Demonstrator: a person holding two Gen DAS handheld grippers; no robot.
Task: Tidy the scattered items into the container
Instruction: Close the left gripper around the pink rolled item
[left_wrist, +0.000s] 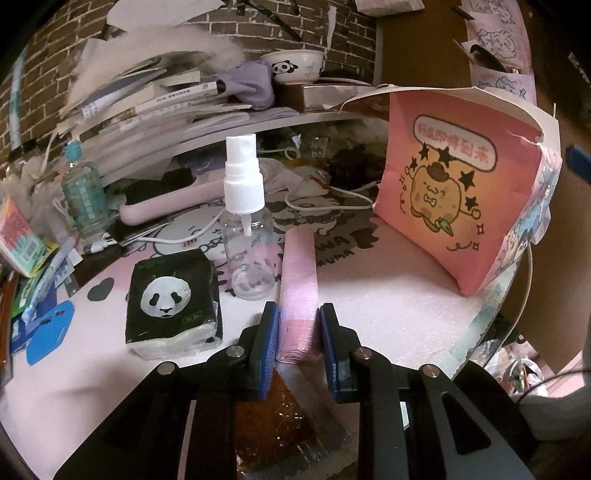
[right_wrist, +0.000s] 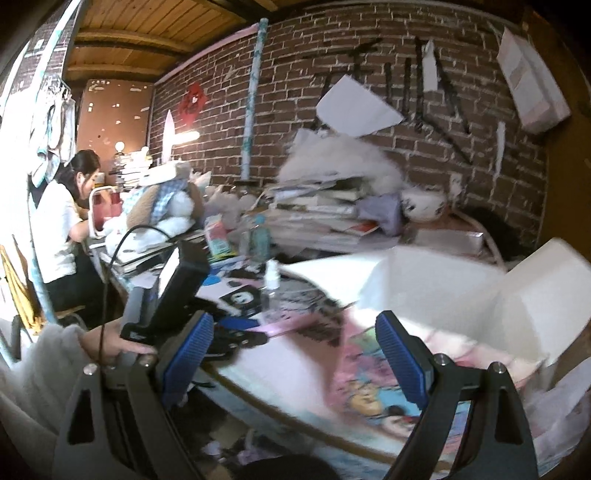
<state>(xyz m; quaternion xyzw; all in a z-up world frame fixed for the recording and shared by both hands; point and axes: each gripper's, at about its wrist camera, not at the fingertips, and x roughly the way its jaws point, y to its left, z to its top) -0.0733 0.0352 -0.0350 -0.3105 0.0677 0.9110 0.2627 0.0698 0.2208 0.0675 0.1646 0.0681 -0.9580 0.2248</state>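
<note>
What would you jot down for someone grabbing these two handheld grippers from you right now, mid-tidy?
Left gripper: shut on the pink roll, which still lies on the desk mat.
Right gripper: open, empty, hovering near the desk edge.
Pink paper bag: stands open at the right of the desk; what it holds cannot be seen.
Still out: spray bottle upright beside the roll, panda tissue pack to its left, and a brown sachet under the left gripper.
Next: probably lift the roll into the bag.
</note>
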